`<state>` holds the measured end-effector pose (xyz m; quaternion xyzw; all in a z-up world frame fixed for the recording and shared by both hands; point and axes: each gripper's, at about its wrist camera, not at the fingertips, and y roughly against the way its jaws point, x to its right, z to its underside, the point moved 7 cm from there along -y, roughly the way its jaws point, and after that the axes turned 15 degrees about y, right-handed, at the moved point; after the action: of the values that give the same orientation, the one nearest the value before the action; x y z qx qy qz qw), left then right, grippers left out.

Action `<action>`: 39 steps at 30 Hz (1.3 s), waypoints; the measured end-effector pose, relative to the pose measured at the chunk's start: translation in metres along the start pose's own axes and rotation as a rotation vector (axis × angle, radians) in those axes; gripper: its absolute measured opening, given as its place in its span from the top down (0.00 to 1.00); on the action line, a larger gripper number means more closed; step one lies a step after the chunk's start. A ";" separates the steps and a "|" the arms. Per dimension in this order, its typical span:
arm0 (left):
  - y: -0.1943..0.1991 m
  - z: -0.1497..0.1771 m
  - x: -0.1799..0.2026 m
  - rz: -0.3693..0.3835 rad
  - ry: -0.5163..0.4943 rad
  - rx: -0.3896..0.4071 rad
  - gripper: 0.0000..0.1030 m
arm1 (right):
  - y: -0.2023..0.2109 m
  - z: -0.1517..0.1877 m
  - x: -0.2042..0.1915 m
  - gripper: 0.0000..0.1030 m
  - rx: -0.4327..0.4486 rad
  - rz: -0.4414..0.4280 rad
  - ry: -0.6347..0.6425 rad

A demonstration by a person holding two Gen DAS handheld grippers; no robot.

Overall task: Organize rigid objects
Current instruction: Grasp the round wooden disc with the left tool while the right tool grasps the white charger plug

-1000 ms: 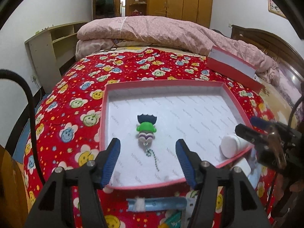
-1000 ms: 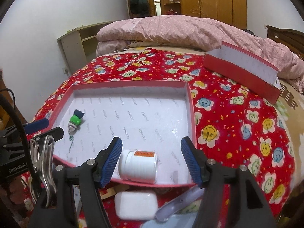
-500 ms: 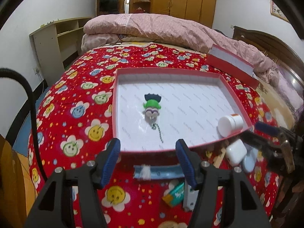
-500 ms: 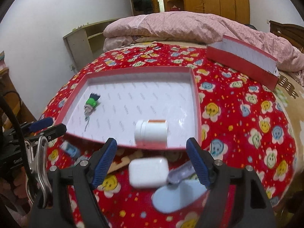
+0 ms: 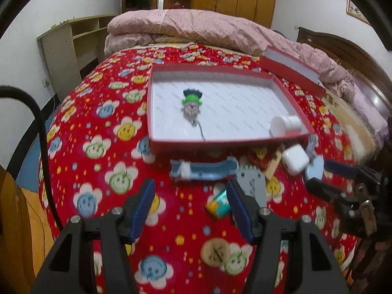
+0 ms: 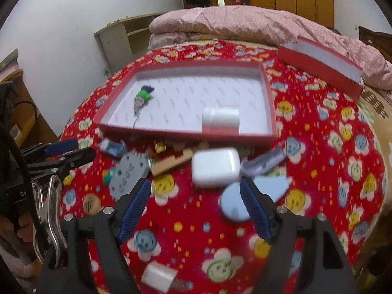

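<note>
Left wrist view: left tool point(image 5: 190, 209) wide, nothing held, above the red bedspread point(image 5: 98, 132). Red tray point(image 5: 227, 143) ahead holds a keychain doll point(image 5: 191, 103), long axis front-to-back, chain toward camera, and a white bottle point(image 5: 285, 123) lying sideways at the near right corner. Blue toothbrush case point(image 5: 204, 169) lies crosswise just before the tray.

Right wrist view: right tool point(image 6: 196, 209) wide, empty; white earbud case point(image 6: 215, 167) between tray and fingers, grey block point(image 6: 128, 175) left.
</note>
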<state>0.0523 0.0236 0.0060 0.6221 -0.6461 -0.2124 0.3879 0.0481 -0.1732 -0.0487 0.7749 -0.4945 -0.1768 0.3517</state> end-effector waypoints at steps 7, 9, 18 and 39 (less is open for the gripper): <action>0.002 0.024 -0.003 0.001 -0.017 -0.046 0.38 | 0.005 0.031 -0.007 0.25 -0.064 0.010 -0.001; 0.004 0.030 -0.003 0.004 -0.019 -0.056 0.38 | 0.008 0.037 -0.010 0.25 -0.071 0.002 -0.005; 0.008 0.052 0.000 0.016 -0.051 -0.078 0.38 | 0.011 0.058 -0.035 0.25 -0.114 -0.047 0.022; -0.004 0.080 0.012 0.033 -0.120 -0.080 0.45 | 0.000 0.079 -0.056 0.33 -0.158 0.049 0.041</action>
<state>-0.0051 -0.0054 -0.0429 0.5814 -0.6695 -0.2682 0.3765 -0.0265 -0.1525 -0.1071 0.7358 -0.4906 -0.1907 0.4261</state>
